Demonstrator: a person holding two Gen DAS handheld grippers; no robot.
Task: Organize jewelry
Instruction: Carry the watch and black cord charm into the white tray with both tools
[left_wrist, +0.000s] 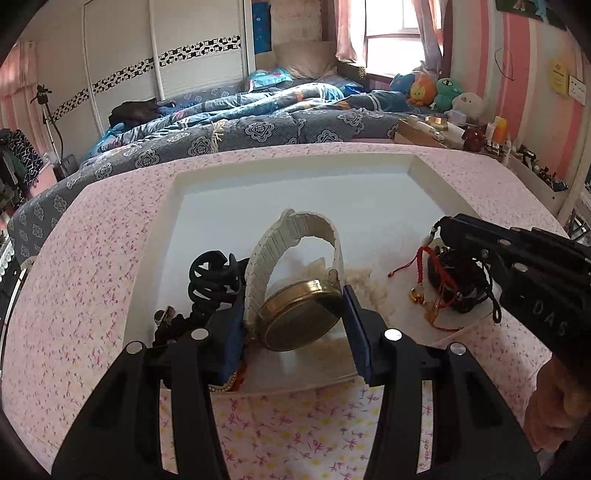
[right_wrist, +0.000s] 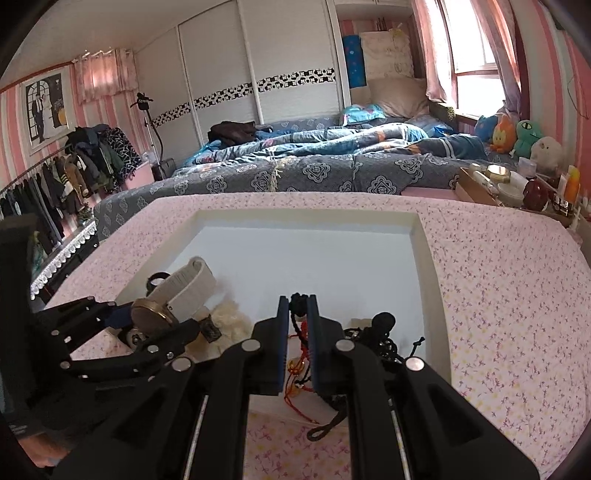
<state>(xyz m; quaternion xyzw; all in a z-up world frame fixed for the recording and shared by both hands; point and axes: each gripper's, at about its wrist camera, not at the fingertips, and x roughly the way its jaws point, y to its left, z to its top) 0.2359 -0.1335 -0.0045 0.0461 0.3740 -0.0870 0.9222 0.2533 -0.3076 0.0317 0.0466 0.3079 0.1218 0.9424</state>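
Note:
A white tray (left_wrist: 436, 184) lies on the pink floral table. My left gripper (left_wrist: 295, 306) is shut on a gold-cased watch (left_wrist: 299, 317) with a white band, held over the tray's near edge; the watch also shows in the right wrist view (right_wrist: 155, 314). My right gripper (right_wrist: 297, 310) is shut on a black-and-red cord bracelet (right_wrist: 299, 343) near the tray's front right; it also shows in the left wrist view (left_wrist: 443, 269). A black coiled hair tie (left_wrist: 210, 277) and a fluffy cream piece (left_wrist: 365, 284) lie in the tray.
A bed with a blue patterned quilt (left_wrist: 229, 125) runs behind the table. A cluttered shelf with bottles and boxes (left_wrist: 461, 133) stands at the back right. Plush toys (left_wrist: 443, 92) sit by the window. A clothes rack (right_wrist: 55, 177) stands far left.

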